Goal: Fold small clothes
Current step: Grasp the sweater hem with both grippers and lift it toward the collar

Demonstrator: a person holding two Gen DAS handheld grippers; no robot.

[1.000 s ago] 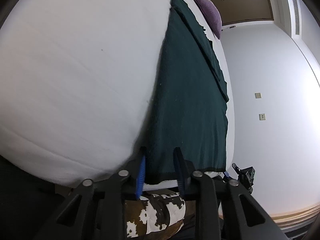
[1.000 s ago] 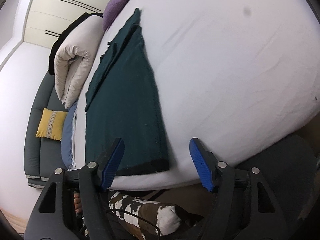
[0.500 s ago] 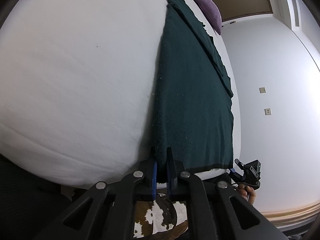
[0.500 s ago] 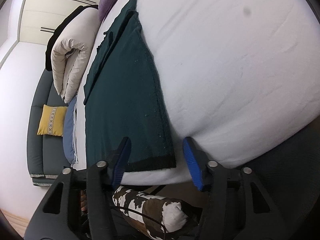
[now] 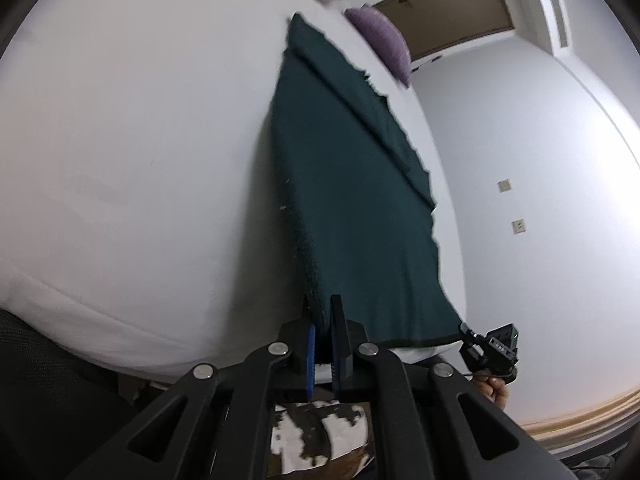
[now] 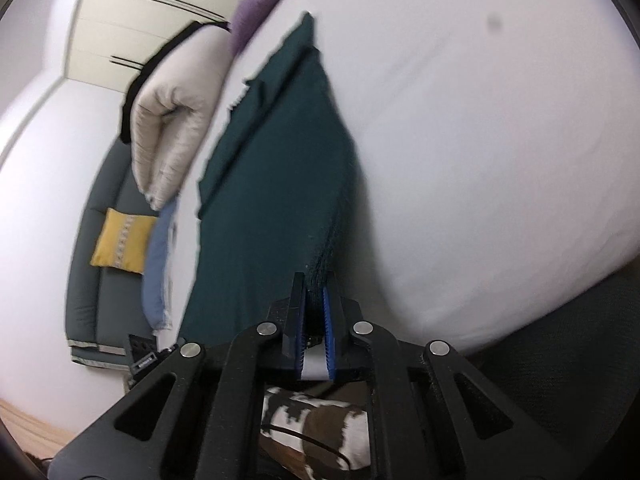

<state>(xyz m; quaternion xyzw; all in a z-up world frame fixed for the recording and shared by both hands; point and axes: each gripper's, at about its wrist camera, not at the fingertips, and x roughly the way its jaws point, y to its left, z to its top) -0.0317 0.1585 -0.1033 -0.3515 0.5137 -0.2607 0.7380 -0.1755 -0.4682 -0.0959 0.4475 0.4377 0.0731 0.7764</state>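
A dark green garment (image 5: 352,184) lies stretched lengthwise on the white bed (image 5: 140,160), with a sleeve folded along its far side. My left gripper (image 5: 323,312) is shut on the garment's near hem corner. In the right wrist view the same garment (image 6: 272,184) runs away from me, and my right gripper (image 6: 316,292) is shut on its other near hem corner, where the edge lifts off the bed (image 6: 480,160). The right gripper also shows in the left wrist view (image 5: 492,348), at the hem's far corner.
A purple pillow (image 5: 380,44) lies at the bed's far end, beside a rolled beige duvet (image 6: 172,128). A grey sofa with a yellow cushion (image 6: 120,240) stands left of the bed. A cow-print item (image 6: 316,424) sits below the bed's near edge. A door (image 5: 444,0) is beyond.
Both grippers have closed on the garment's near hem corners: the left shut half a second ago, the right just now. The near edge of the garment has lifted slightly.
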